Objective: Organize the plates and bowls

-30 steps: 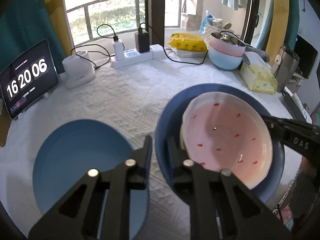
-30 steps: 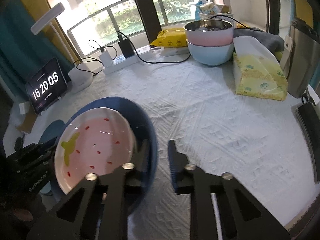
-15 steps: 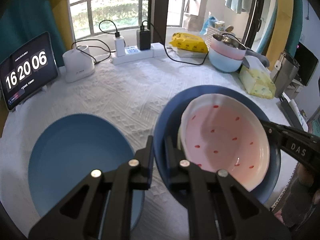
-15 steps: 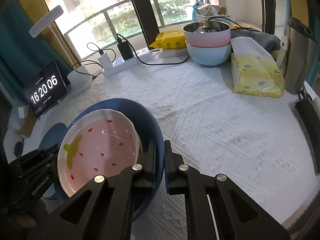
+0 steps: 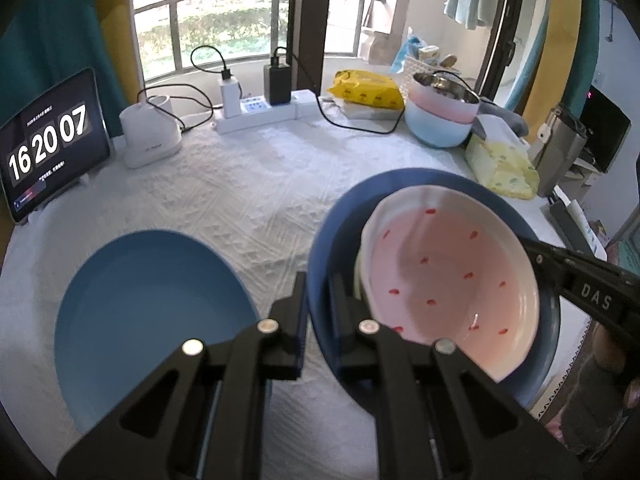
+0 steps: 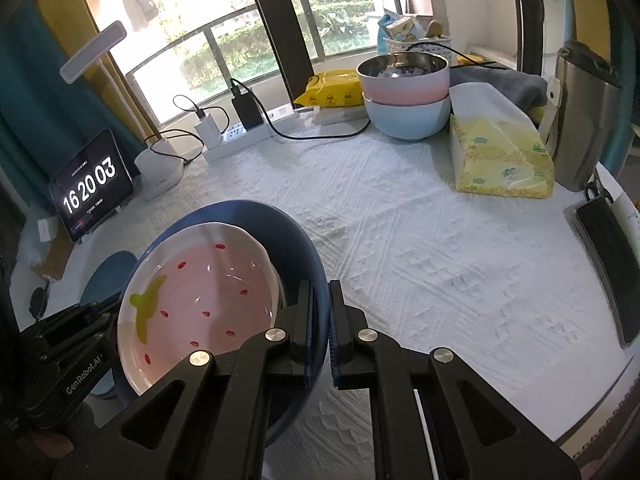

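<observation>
A dark blue bowl (image 5: 400, 188) holds a pink strawberry-pattern plate (image 5: 444, 272) and is lifted off the white tablecloth. My left gripper (image 5: 318, 300) is shut on the bowl's left rim. My right gripper (image 6: 319, 312) is shut on the bowl's right rim (image 6: 304, 248); the pink plate (image 6: 208, 288) lies tilted inside. A light blue plate (image 5: 148, 308) lies flat on the table, left of the lifted bowl; its edge shows in the right wrist view (image 6: 108, 272).
At the back right stand a stacked pink and blue bowl (image 6: 404, 92), a yellow tissue pack (image 6: 500, 152) and a metal bin (image 6: 588, 120). A power strip (image 5: 260, 112), white device (image 5: 150, 132) and clock tablet (image 5: 52, 140) line the back left.
Both grippers closed on the dark blue bowl's opposite rims, and the bowl with the pink plate rose off the table.
</observation>
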